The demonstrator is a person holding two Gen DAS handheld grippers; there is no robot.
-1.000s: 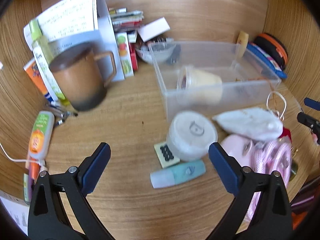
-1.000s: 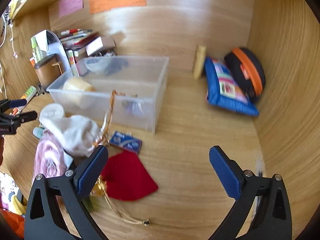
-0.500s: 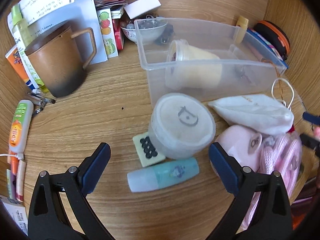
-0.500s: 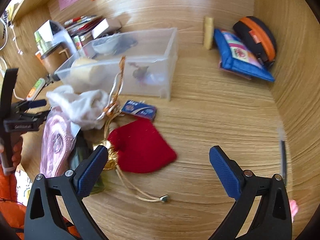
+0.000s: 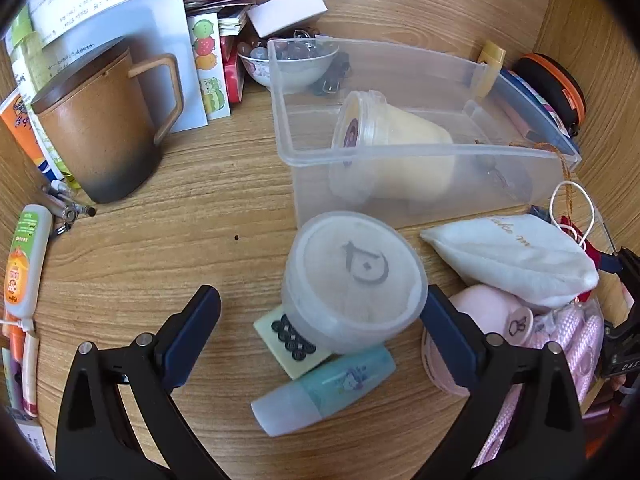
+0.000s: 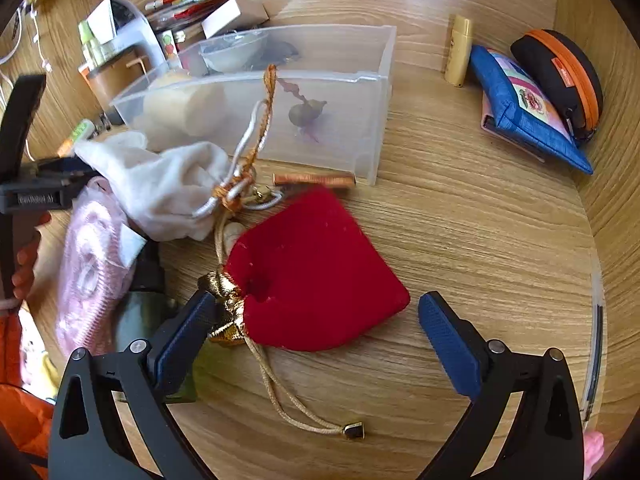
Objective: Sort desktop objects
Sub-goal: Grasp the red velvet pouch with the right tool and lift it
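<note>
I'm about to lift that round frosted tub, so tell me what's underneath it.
The round frosted tub overlaps a pale yellow card with black dots, and the teal tube lies just in front. How far the card runs beneath is hidden, as is anything else under it.

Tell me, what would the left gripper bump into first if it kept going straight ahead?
Most likely the round frosted tub, lying right between the open fingers of the left gripper. The clear plastic bin sits behind it. Depth is hard to judge.
</note>
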